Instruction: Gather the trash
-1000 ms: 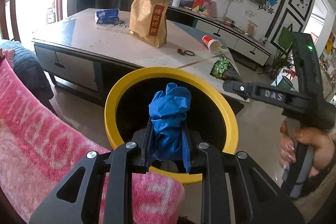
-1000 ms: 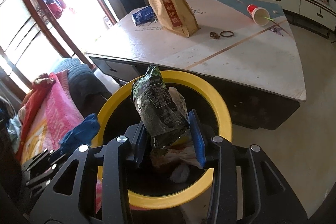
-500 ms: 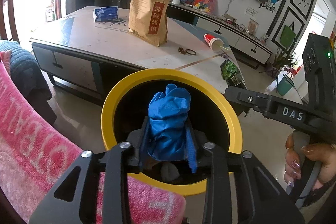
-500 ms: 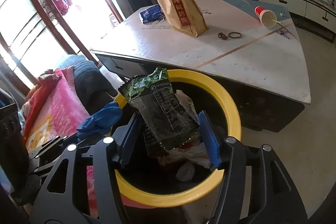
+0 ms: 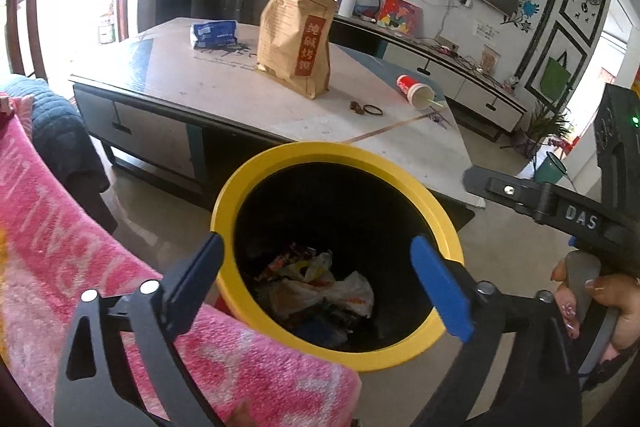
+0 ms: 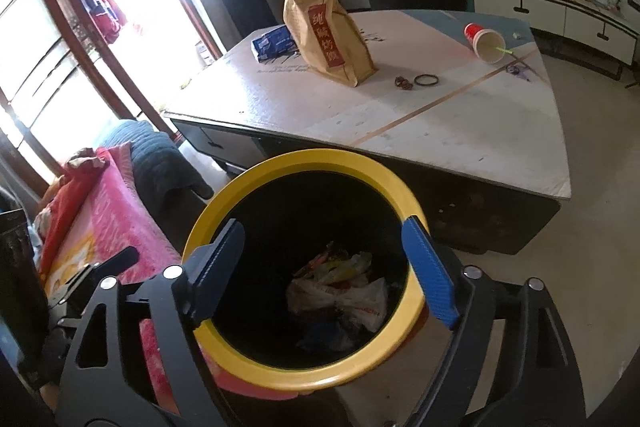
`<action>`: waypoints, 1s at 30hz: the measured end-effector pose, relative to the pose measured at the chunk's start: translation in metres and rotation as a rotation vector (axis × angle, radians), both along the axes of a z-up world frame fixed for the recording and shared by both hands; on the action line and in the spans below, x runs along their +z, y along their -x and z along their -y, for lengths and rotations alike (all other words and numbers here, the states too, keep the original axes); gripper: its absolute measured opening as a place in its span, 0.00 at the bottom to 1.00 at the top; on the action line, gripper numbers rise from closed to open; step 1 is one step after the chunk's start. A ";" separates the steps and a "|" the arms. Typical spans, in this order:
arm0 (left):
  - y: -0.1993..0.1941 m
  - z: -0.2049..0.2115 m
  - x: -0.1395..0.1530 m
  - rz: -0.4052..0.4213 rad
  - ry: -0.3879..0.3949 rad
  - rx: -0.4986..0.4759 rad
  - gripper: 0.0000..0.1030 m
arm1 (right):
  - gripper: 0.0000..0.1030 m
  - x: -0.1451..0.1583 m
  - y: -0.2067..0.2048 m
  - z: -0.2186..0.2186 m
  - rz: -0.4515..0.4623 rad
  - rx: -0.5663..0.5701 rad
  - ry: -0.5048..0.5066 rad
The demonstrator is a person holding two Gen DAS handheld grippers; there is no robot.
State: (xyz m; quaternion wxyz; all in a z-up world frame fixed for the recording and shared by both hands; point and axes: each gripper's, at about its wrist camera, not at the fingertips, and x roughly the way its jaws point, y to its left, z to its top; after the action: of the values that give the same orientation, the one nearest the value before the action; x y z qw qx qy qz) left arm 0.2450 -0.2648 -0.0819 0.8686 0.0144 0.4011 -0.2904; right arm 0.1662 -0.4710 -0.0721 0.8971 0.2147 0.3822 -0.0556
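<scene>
A black bin with a yellow rim (image 5: 280,155) (image 6: 320,157) stands on the floor right below both grippers. Crumpled bags and wrappers (image 5: 316,291) (image 6: 340,291) lie at its bottom, with a bit of blue among them. My left gripper (image 5: 316,243) hangs over the bin mouth, its jaws opening wide with nothing between them. Beside it, my right gripper (image 6: 324,227) is over the same mouth, jaws opening and bare too. A hand (image 5: 600,303) holds the right gripper's handle at the right edge of the left wrist view.
Behind the bin, a low table (image 5: 200,91) carries a brown paper bag (image 5: 296,43), a tipped red cup (image 5: 414,93), a blue packet (image 5: 214,33) and a hair ring (image 6: 426,80). A pink blanket (image 5: 60,247) on a sofa touches the bin's left side.
The left gripper let go of the blue glove and the right gripper let go of the green wrapper. Both pieces dropped into the bin. Both pairs of jaws spread wide.
</scene>
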 end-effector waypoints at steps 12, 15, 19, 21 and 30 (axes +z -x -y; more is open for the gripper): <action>0.012 -0.051 0.023 0.044 -0.008 0.129 0.94 | 0.89 0.022 0.027 -0.019 0.047 0.013 0.061; 0.021 -0.068 0.030 0.065 -0.011 0.158 0.94 | 0.89 0.025 0.034 -0.029 0.056 0.025 0.069; 0.036 -0.088 0.039 0.094 -0.009 0.185 0.94 | 0.89 0.030 0.045 -0.045 0.073 0.040 0.090; 0.043 -0.098 0.044 0.106 -0.005 0.200 0.94 | 0.89 0.033 0.053 -0.057 0.088 0.051 0.113; 0.077 -0.137 0.059 0.161 0.030 0.265 0.94 | 0.89 0.047 0.086 -0.106 0.201 0.066 0.175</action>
State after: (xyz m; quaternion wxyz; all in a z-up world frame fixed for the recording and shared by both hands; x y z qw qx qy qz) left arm 0.1681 -0.1281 -0.0230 0.9288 -0.0284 0.3243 -0.1771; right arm 0.0797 -0.3648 -0.0250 0.9475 0.1272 0.2909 -0.0372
